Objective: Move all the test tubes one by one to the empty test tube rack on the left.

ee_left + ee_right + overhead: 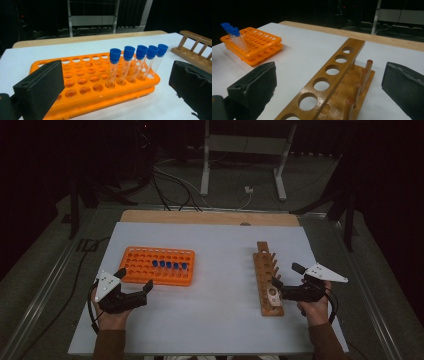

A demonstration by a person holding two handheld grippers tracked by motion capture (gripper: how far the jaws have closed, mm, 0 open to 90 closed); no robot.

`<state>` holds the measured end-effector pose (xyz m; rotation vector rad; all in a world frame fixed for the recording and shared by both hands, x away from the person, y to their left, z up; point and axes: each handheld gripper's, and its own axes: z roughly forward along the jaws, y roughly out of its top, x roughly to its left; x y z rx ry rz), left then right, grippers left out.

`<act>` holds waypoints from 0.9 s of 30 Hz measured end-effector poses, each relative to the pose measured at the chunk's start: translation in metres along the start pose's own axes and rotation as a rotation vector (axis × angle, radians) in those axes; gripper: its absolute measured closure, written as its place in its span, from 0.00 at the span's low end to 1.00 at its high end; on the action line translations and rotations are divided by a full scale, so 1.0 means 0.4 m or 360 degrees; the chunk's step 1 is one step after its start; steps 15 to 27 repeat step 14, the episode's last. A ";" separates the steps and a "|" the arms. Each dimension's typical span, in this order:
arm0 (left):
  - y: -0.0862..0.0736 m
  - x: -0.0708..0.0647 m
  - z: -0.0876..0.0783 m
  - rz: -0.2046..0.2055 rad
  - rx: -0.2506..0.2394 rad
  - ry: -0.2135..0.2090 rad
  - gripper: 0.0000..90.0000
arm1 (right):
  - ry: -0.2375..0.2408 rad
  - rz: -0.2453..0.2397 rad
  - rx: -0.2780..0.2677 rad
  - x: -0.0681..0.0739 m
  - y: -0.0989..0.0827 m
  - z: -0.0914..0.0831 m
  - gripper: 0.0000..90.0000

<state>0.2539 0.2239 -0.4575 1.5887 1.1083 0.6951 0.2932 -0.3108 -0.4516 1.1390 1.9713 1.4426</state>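
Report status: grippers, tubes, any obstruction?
Left gripper open, empty, beside orange rack. Right gripper open at wooden rack. Five blue-capped tubes seated. Nothing in the way.

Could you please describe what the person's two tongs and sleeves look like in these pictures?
Both tongs, left and right, are black, each with two blocky, foam-like padded jaws. Each carries a pale grey three-cornered plate with small dark dots on top, and a black cable loops from each by the wrist. The person wears brown sleeves.

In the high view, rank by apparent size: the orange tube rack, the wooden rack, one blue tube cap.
1. orange tube rack
2. wooden rack, narrower but about as long
3. blue tube cap, by far the smallest
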 end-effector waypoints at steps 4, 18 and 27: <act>-0.002 0.004 -0.001 -0.0008 -0.0012 0.0023 0.01 | -0.0004 -0.0002 -0.0017 -0.003 -0.001 0.000 0.00; -0.008 0.013 0.004 -0.0056 -0.0009 0.0052 0.01 | -0.0029 -0.0010 -0.0023 -0.011 -0.002 0.001 0.00; -0.008 0.013 0.004 -0.0056 -0.0009 0.0052 0.01 | -0.0029 -0.0010 -0.0023 -0.011 -0.002 0.001 0.00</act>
